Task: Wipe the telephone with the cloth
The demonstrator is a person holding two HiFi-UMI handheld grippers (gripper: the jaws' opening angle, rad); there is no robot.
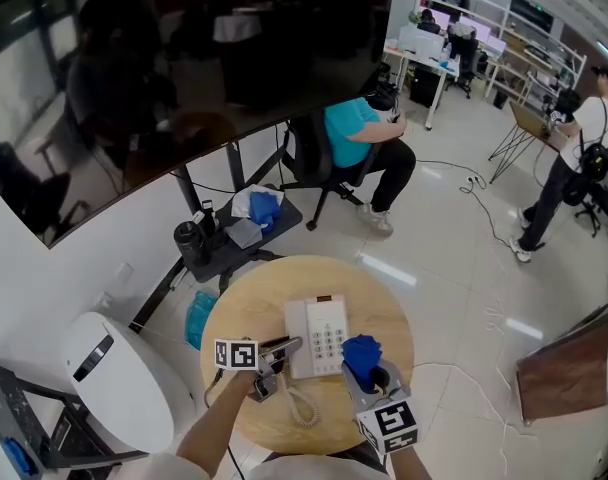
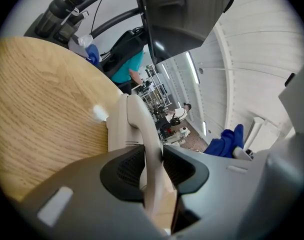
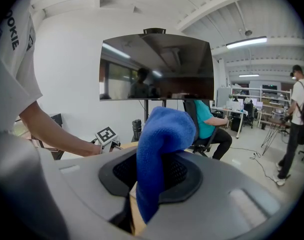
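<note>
Two grippers are held at the telephone (image 1: 324, 334), which lies keypad up at the middle of a round wooden table (image 1: 249, 298), its coiled cord (image 1: 302, 408) trailing off its near edge. At the telephone's left side, the left gripper (image 1: 284, 348) is set against the handset (image 2: 142, 129), and its jaws are closed to a narrow gap on that beige handset, whose grip is seen squeezed between the two dark pads. Whether the handset is already raised clear of its cradle cannot be told. Just to the right of the telephone, the right gripper (image 1: 369, 373) is clamped on the blue cloth (image 1: 360, 352), which is bunched and stands up out of the jaws. The cloth is kept beside the telephone's right edge and is not seen to be laid on it. From this it is judged that the preparation is done: the cloth is picked up and the handset is taken hold of. The wiping itself seems to be left, with no contact between cloth and telephone shown, and how much of the surface is already cleaned cannot be read from these views.
</note>
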